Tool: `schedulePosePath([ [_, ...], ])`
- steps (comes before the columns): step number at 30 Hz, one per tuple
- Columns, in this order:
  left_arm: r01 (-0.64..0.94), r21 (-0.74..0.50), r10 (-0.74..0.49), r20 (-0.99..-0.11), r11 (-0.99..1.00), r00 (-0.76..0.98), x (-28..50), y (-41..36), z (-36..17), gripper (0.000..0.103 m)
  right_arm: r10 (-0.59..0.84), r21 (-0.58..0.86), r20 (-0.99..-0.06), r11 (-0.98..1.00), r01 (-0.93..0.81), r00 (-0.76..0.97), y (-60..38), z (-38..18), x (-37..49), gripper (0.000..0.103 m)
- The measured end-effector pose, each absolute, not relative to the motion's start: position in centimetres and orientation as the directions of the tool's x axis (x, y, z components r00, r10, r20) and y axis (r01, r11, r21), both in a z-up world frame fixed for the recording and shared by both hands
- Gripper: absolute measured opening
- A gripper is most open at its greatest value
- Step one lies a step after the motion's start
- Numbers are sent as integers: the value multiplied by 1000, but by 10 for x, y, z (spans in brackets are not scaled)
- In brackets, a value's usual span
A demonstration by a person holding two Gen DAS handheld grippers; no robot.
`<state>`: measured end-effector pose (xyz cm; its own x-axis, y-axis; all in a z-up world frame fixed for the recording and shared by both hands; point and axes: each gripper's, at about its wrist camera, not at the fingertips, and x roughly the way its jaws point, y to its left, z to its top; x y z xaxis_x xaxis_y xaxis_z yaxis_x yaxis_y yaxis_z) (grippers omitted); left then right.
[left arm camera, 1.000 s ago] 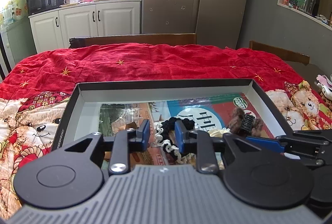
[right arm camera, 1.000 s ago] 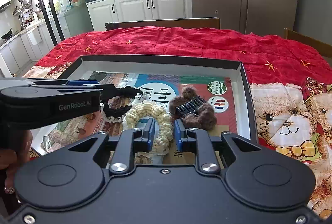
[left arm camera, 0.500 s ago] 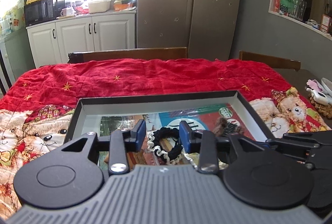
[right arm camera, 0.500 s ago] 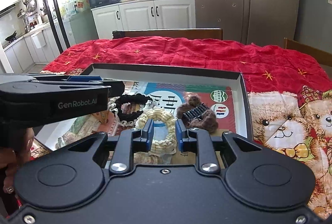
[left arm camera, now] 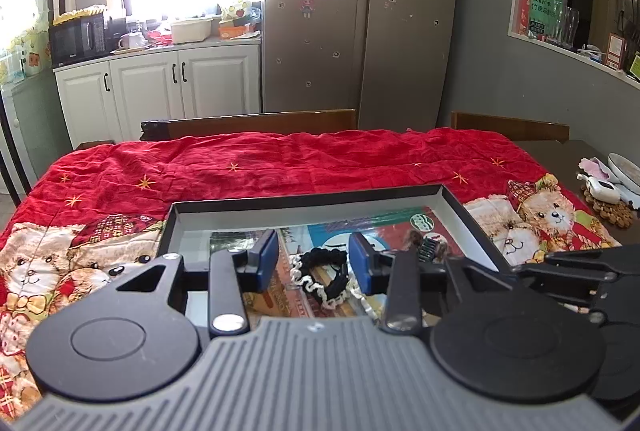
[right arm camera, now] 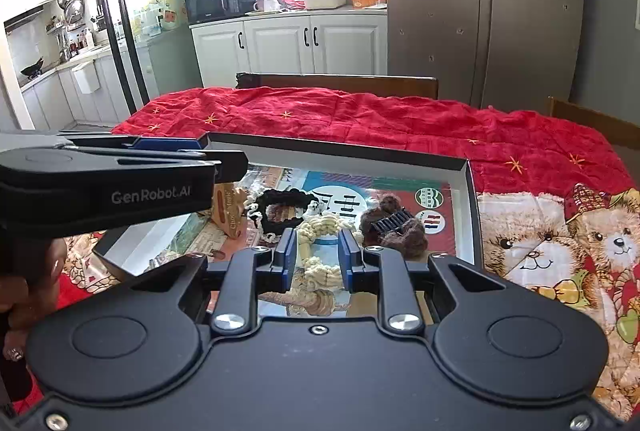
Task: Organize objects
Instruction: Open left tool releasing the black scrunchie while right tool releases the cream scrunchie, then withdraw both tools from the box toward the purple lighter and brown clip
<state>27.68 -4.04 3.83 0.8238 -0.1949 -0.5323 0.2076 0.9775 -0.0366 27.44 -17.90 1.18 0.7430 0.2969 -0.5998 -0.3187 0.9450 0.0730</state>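
Observation:
A shallow black box (left arm camera: 304,201) (right arm camera: 340,151) lies on a red quilt. In it are a black scrunchie with white trim (left arm camera: 324,271) (right arm camera: 284,196), a cream scrunchie (right arm camera: 320,223) and a brown fluffy claw clip (right arm camera: 394,227) (left arm camera: 430,245). My left gripper (left arm camera: 313,251) hovers open above the box's near side. The black scrunchie lies beyond its pads, untouched. My right gripper (right arm camera: 317,247) hangs beside it, jaws a narrow gap apart. The cream scrunchie shows through that gap but rests on the box floor. Each gripper appears in the other's view: the left gripper (right arm camera: 120,183), the right gripper (left arm camera: 580,271).
A printed paper lines the box floor, with a brown wrapper (right arm camera: 230,207) on its left part. The bear-patterned quilt (right arm camera: 540,231) covers the table. Wooden chair backs (left arm camera: 248,121) stand behind. Small white items (left arm camera: 604,187) sit on bare table at the right. A person's hand (right arm camera: 24,295) holds the left gripper.
Both grippers have drawn back and upward from the box, so its contents look smaller and lower. The left jaws have widened. The scrunchies and the clip stay where they lay.

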Motion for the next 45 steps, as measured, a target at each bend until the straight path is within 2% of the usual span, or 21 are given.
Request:
schedulePosePath([
  [6,206,-26,-187,-536,978,823,263,-34,41,60,301,66,-588,943,-327,751,-179,22,258,22],
  [8,205,-21,-183,-538,979,823,257,-31,42,61,303,63,-584,942,-330,753,-179,25,253,28],
  [10,205,-18,-182,-539,979,822,252,-27,42,61,303,55,-580,941,-334,756,-179,27,246,31],
  [31,205,-11,-177,-553,979,814,187,1,43,66,313,-4,-584,922,-388,749,-184,33,168,31],
  [40,202,-23,-178,-575,979,798,161,4,30,67,315,-29,-584,913,-407,748,-182,25,134,35],
  [45,188,-41,-174,-602,981,779,148,4,14,68,327,3,-591,915,-403,738,-181,12,125,37],
])
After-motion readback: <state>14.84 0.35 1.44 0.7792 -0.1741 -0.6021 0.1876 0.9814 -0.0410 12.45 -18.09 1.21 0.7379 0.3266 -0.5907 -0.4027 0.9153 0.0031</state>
